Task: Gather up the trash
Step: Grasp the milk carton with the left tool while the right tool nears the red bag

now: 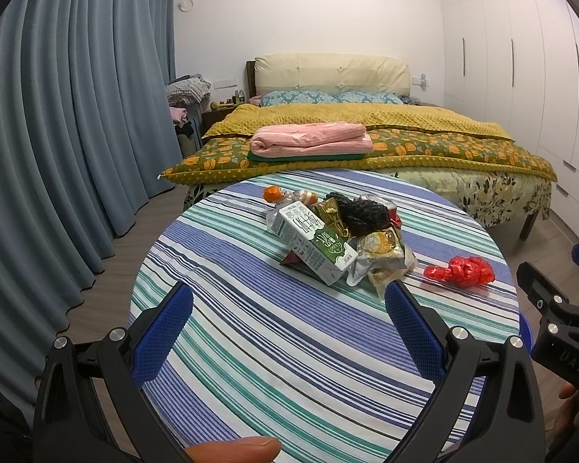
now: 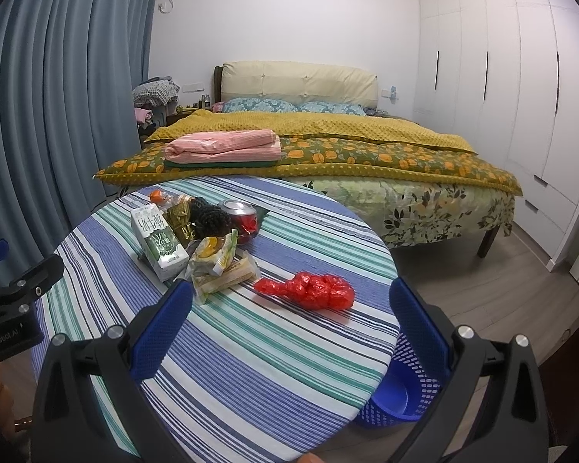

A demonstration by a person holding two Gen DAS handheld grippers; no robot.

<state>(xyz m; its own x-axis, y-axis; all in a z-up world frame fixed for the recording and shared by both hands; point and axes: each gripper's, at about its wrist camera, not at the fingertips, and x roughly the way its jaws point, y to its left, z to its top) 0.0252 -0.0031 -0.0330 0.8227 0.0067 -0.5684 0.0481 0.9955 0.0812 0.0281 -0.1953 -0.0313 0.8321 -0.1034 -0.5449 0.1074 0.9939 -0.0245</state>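
A pile of trash lies on the round striped table (image 1: 289,347): a green and white milk carton (image 1: 312,245), snack wrappers (image 1: 382,254), a black knitted lump (image 1: 361,212), a red can (image 2: 241,216) and an orange-capped piece (image 1: 272,194). A crumpled red plastic bag (image 1: 461,272) lies apart to the right, also in the right wrist view (image 2: 308,289). My left gripper (image 1: 289,332) is open and empty, above the table short of the pile. My right gripper (image 2: 289,328) is open and empty, short of the red bag.
A blue perforated basket (image 2: 401,397) stands on the floor by the table's right edge (image 2: 386,347). A bed (image 1: 366,142) with folded pink cloth stands behind the table. Blue curtains (image 1: 58,135) hang left; white wardrobes (image 2: 521,96) stand right.
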